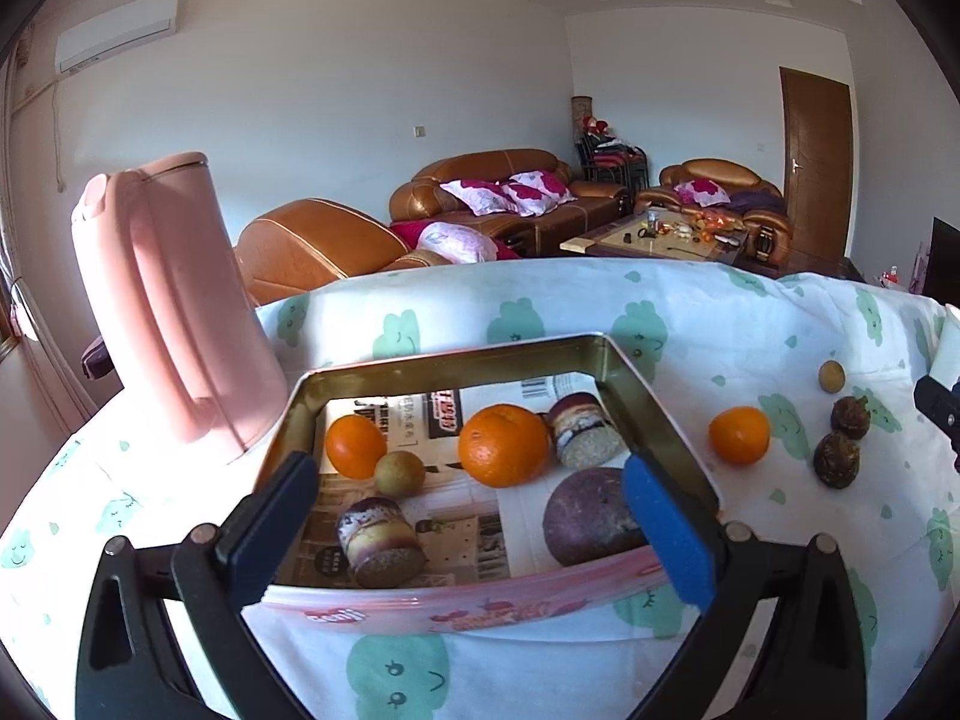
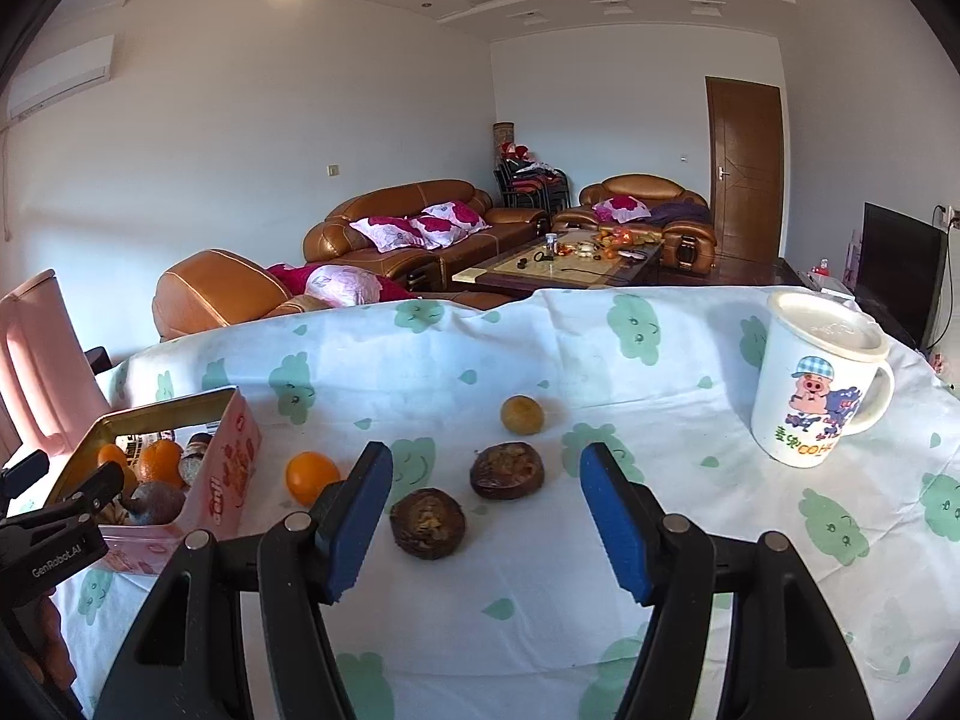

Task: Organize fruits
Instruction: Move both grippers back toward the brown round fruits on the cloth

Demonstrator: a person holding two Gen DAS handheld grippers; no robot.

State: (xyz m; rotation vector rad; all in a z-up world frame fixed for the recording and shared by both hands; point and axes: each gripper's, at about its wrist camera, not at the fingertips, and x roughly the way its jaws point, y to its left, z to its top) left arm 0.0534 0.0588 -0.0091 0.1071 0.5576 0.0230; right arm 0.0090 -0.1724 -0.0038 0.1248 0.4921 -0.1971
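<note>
A pink tin box [image 1: 456, 603] lined with newspaper holds two oranges [image 1: 504, 446], a small yellow fruit, two cut cake-like rolls and a dark purple fruit [image 1: 585, 516]. My left gripper [image 1: 468, 465] hangs open over the box's near end, its right pad beside the purple fruit, nothing pressed. To the right of the box, on the cloth, lie an orange [image 2: 312, 477], a small yellow-brown fruit [image 2: 522, 414] and two dark wrinkled fruits [image 2: 427, 522] [image 2: 507, 471]. My right gripper [image 2: 485, 456] is open just above the cloth, with both dark fruits lying between its blue pads [image 2: 612, 516].
A pink kettle [image 1: 174, 312] stands close to the box's left side. A white lidded mug [image 2: 810, 384] with a cartoon pig sits at the right. The cloud-print cloth [image 2: 600, 600] covers the table, whose far edge drops off toward leather sofas.
</note>
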